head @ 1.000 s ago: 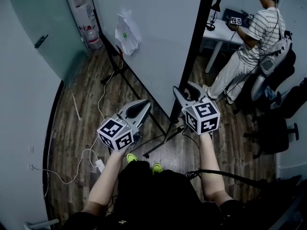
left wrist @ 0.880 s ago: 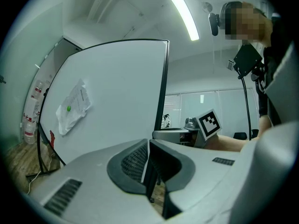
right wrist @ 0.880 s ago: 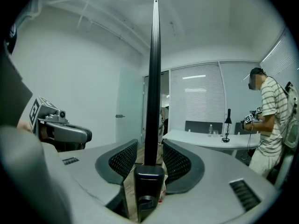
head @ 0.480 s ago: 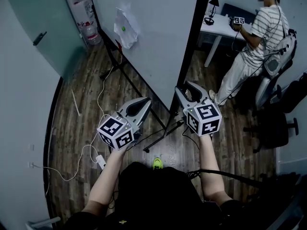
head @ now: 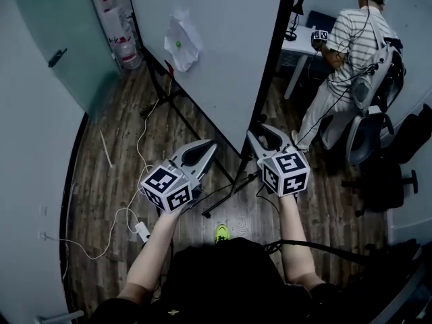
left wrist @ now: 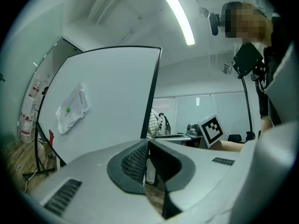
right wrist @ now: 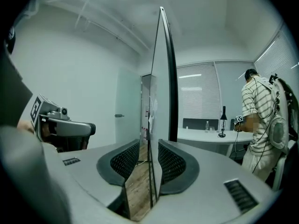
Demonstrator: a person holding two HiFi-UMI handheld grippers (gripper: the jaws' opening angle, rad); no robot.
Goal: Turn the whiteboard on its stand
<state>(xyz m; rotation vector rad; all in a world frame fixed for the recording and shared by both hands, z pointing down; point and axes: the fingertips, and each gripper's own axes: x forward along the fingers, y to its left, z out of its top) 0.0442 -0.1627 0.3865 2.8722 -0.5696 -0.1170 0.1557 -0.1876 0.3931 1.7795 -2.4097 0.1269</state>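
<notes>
Right gripper [head: 260, 130] jaws spread, have just been closing, with the near vertical edge of the whiteboard [head: 216, 46] between them; in the right gripper view the black-framed edge runs straight up between the pads [right wrist: 170, 164] with a sliver of gap each side, so no pinch yet. Left gripper [head: 208, 146] jaws pressed together, nothing in them, tips off the board, aimed at its white face from the left side. Board stands upright on a black stand [head: 233, 187] on the wood floor, edge-on to the person, its face toward the left gripper. A crumpled clear sleeve with a printed sheet [head: 181, 40] is stuck on the face, green dot on it; print too small to read. Gripper cubes carry black-and-white square markers, no text. Water jugs [head: 127, 49] stand by the glass wall top left, red labels unreadable, fill level can't be told. White power strip [head: 140, 231] with cable lies on the floor left of the stand. Behind the board a person in a striped shirt [head: 351, 46] stands at a white desk [head: 300, 46] with a black lamp [head: 297, 19].
</notes>
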